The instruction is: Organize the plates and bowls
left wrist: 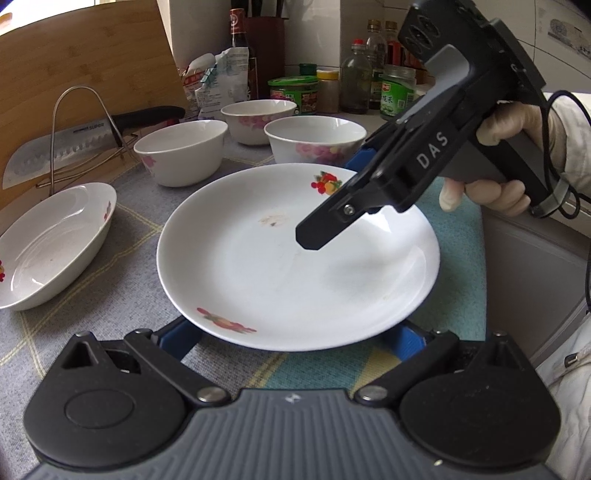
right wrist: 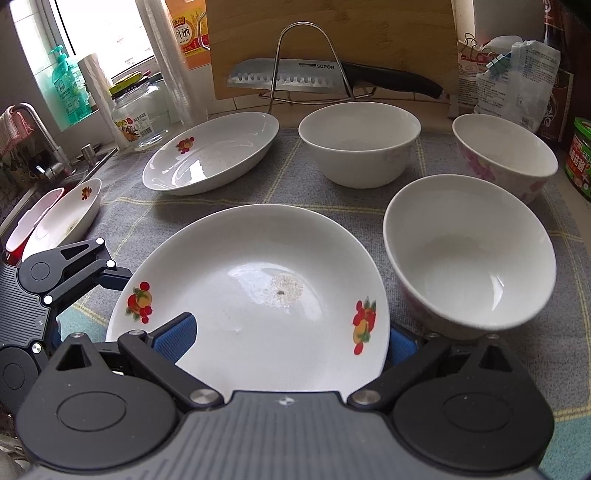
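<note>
Two grippers, round plate tilted

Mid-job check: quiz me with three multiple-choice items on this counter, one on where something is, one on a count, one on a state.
1. Where is the knife?
A. On the wire rack before the cutting board
B. Inside a bowl
C. On the big plate

2. How many deep bowls stand on the cloth?
A. One
B. Three
C. Five

3. What state is the big plate in?
A. Broken in half
B. Upside down
C. Right side up, with a small speck of residue

Answers: 1 A, the blade lies across the rack. 2 B, the right wrist view shows bowls and. 3 C, a speck sits near its centre.
</note>
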{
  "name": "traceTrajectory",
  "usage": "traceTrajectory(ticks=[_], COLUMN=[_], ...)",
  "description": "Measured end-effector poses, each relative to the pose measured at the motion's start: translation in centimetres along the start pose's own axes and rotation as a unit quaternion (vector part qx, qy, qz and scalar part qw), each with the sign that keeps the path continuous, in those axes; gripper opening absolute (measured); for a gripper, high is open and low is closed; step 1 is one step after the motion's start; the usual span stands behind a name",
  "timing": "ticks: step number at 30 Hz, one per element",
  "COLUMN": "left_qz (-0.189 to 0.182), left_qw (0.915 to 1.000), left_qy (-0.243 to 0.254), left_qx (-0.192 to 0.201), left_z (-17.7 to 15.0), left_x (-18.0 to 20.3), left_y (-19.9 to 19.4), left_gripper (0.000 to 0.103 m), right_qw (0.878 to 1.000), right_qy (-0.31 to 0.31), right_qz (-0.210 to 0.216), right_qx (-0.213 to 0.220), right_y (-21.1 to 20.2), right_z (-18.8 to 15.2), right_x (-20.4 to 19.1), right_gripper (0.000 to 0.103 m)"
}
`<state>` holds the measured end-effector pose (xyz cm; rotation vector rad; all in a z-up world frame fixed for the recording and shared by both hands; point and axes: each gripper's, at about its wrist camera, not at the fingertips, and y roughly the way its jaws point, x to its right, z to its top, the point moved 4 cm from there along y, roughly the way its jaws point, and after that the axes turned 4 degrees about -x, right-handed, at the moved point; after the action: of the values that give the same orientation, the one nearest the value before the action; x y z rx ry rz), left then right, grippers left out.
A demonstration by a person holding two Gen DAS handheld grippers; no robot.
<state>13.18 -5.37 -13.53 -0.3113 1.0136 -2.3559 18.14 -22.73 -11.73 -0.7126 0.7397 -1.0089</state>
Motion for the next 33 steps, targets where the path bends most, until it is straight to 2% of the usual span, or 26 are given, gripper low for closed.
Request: traceTrajectory(ticks=[8, 13, 19, 23, 33], left_qz=[-0.007, -0.011, -0.017, -0.017, -0.03], left_qw=[0.9999, 0.9998, 0.9998, 0.9997, 0.999], left_qy=[0.012, 0.014, 0.013, 0.017, 0.032], left_qx=[0.002, 0.0, 0.002, 0.0, -0.001], left_z=[0.2, 0.3, 0.4, 0.4, -0.1], left_x=[-0.1, -0.2, -0.4, -0.4, -0.4], left_y=[0.2, 0.2, 0.3, 0.3, -0.5], left_gripper=[0.102, 0.102, 0.102, 0.102, 0.102], right_qw=[1.0, 0.999, 0.998, 0.995, 0.994], right_qy=[0.016, 0.046, 0.061, 0.09, 0.095], right_qz=[0.004, 0.021, 0.009, 0.024, 0.045], right_qx=[0.003, 0.008, 0.026, 0.039, 0.024], right_y=[0.3, 0.0, 0.3, 0.1, -0.3], right_z=[0.2, 0.3, 0.5, 0.4, -0.2], right_x=[0.1, 0.5, 0.6, 1.1, 0.7], right_gripper=[0.103, 0.103, 0.103, 0.103, 0.103])
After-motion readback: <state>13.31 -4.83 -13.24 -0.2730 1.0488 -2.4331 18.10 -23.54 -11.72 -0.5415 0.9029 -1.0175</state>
